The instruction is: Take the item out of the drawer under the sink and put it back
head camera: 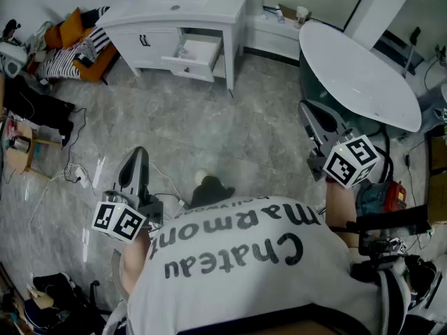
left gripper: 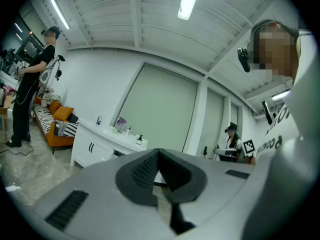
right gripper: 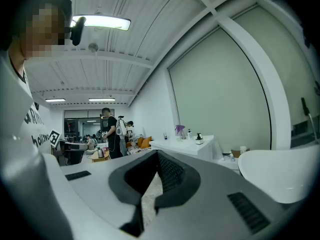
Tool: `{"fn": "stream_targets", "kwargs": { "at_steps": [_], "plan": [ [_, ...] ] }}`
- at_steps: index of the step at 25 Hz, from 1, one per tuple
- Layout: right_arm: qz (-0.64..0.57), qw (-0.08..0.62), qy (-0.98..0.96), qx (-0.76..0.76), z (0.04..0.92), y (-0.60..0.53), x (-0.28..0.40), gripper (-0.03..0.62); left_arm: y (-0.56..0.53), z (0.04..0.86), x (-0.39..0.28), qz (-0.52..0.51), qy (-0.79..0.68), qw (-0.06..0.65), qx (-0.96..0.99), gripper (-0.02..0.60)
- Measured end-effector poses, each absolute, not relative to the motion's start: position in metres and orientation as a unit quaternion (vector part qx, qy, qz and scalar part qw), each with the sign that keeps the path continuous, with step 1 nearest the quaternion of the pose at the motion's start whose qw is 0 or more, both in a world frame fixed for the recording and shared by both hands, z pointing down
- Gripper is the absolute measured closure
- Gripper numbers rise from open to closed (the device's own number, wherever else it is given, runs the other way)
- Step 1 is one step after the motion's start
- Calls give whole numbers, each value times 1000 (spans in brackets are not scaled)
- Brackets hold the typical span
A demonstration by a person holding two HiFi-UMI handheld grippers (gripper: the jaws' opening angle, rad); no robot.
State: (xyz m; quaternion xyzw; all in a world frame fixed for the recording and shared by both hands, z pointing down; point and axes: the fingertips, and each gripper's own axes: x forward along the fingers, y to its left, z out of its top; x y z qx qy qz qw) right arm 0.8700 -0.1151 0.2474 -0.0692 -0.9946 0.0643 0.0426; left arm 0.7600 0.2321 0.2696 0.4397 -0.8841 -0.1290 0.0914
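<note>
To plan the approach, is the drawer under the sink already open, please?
Yes, the drawer stands pulled out from the white cabinet, its inside showing.

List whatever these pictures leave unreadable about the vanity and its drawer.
- Drawer contents: head view, too small and far; only a vague pale shape shows inside.
- Vanity top's rear: head view, cut off by the upper edge.
- Bottles on it: left gripper view, too small to identify.
- Drawer in both gripper views: hidden behind the left gripper and right gripper, jaws shut.
</note>
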Motion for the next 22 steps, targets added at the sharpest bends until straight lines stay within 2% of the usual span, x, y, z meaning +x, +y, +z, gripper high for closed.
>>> {"fn": "stream_targets", "kwargs": {
  "at_steps": [10, 17, 22],
  "plan": [
    [57, 54, -994, -72, 253, -115, 868, 583, 234, 273, 757, -126, -889, 89, 431, 572],
    [55, 21, -993, -98, 243, -104, 873, 582, 222, 270, 763, -78, -892, 70, 441, 572],
    [48, 47, -991, -118, 262, -94, 876, 582, 203, 278, 778, -76, -875, 85, 471, 572]
  ]
}}
